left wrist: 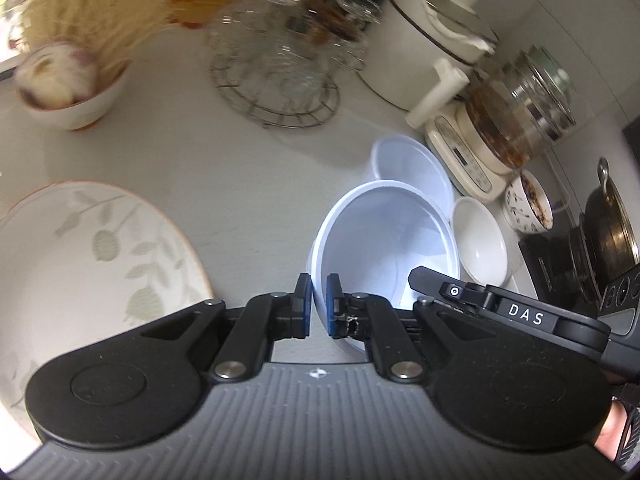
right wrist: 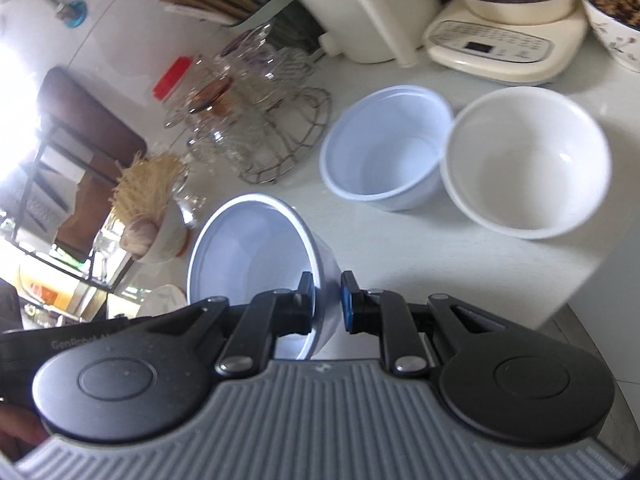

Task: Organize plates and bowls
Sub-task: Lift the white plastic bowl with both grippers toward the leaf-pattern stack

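My left claw (left wrist: pixel 318 305): jaws closed tight on wall of pale blue bowl (left wrist: pixel 384 248), one blue pad inside rim, other outside. Claw angled steeply down. My right claw (right wrist: pixel 327 303): jaws likewise clamped on opposite wall of same bowl, left finger inside, right finger outside, tilted down. Right claw's black body visible at right edge of left view. Bit of hand behind each claw.

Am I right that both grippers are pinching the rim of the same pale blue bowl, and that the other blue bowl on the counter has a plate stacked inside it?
Not quite. The right wrist view shows the other blue bowl empty, beside a white bowl. Both the left gripper and right gripper do pinch the held blue bowl.
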Available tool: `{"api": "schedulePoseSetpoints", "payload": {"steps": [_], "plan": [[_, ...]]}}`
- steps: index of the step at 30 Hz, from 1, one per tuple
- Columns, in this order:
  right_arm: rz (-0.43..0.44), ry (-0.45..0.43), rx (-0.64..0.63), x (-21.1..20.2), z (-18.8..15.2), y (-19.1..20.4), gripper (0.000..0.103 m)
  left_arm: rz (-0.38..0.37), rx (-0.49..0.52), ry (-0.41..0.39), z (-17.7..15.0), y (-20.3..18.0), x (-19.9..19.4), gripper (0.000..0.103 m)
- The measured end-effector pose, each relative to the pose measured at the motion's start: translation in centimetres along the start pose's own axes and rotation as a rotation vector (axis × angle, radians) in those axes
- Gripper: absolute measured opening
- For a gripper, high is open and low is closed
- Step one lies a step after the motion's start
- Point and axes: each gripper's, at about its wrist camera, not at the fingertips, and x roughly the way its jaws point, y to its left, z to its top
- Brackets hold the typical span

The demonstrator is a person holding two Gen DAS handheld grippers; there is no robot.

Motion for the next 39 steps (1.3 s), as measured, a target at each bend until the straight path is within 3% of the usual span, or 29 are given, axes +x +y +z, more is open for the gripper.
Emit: {"api": "schedulePoseSetpoints", "payload": {"steps": [8,14,18,25,34,37,39], "plan": [[0.009,0.069,-0.058,2.2,0.0,1.9,0.016,0.022,-0.091,0.002,-0.9,3.2,-0.5,0.009],[-0.024,0.094,-0.056,3.6,-0.1,2.1,0.016,0.030,-0.101,0.036,-0.6,4.0,0.7,0.009],[-0.055,0.085,-0.026,4.4,0.2,1.5,0.017,0.048,-0.052,0.050,0.5,3.2,2.2,0.009],[-0.074,0.091,-0.012,5.4,0.9,0.9,0.017,0.054,-0.061,0.074,1.1,3.5,4.0,0.009],[-0.074,0.105,-0.030,5.8,1.2,1.1,0.019,0.057,-0.082,0.064,1.4,3.7,3.5,0.010],[-0.081,0.076,-0.019,5.2,1.2,1.0,0.019,0.078,-0.098,0.039,1.7,3.9,2.5,0.018],[-0.096,0.059,-0.025,4.7,1.3,1.0,0.027,0.067,-0.115,0.024,1.8,4.2,1.8,0.019]]}}
